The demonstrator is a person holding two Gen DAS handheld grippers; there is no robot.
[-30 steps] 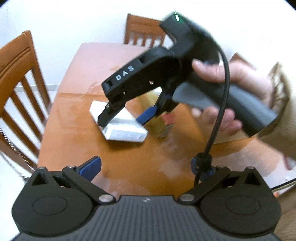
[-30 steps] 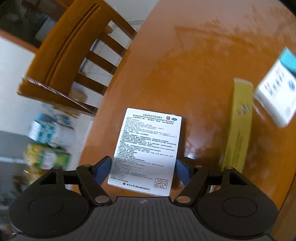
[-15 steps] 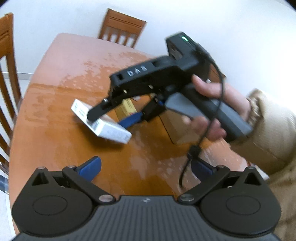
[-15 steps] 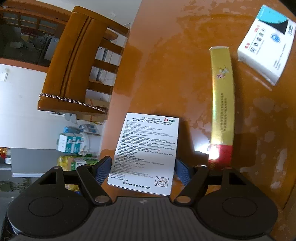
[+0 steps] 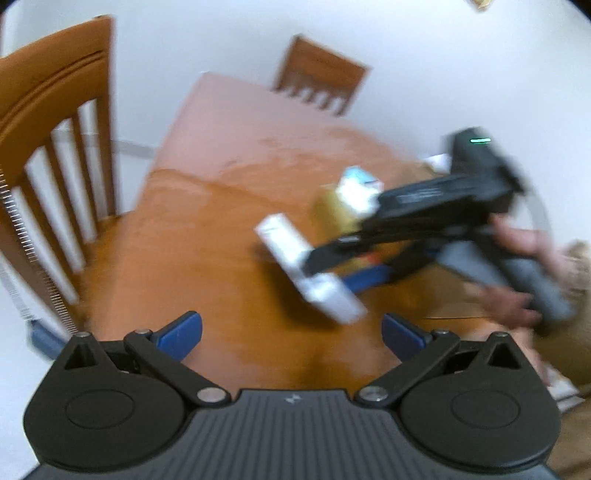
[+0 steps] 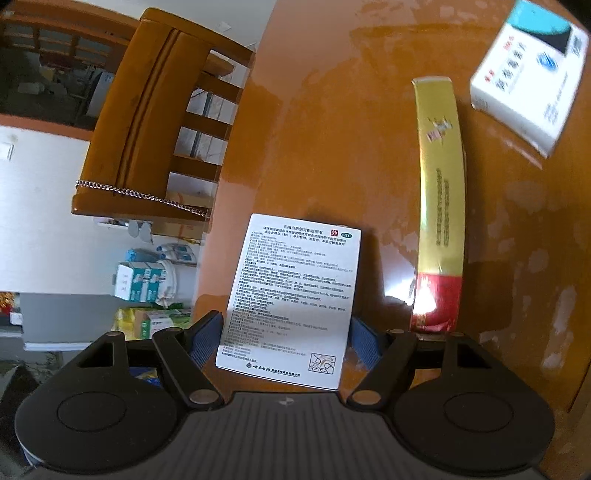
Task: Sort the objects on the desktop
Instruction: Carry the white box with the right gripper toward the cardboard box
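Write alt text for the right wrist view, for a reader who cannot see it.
The right gripper holds a white printed box between its blue pads, above an orange-brown wooden table. A long yellow and red box and a white and teal box lie on the table to its right; a wooden chair stands at left.

A home dining room was shown. A glossy wooden bench point(image 6: 332, 129) was flanked by slatted wooden chairs point(image 5: 55, 155), one more being seen at its far end point(image 5: 321, 77) against a plain white wall point(image 5: 221, 33). Household medicine boxes point(image 6: 528, 81) and a printed leaflet point(image 6: 291, 302) were laid out on the bench. Beyond its edge, packets and cartons of household goods point(image 6: 147, 284) were piled on the floor, and a white cabinet point(image 6: 40, 206) was seen beside them.
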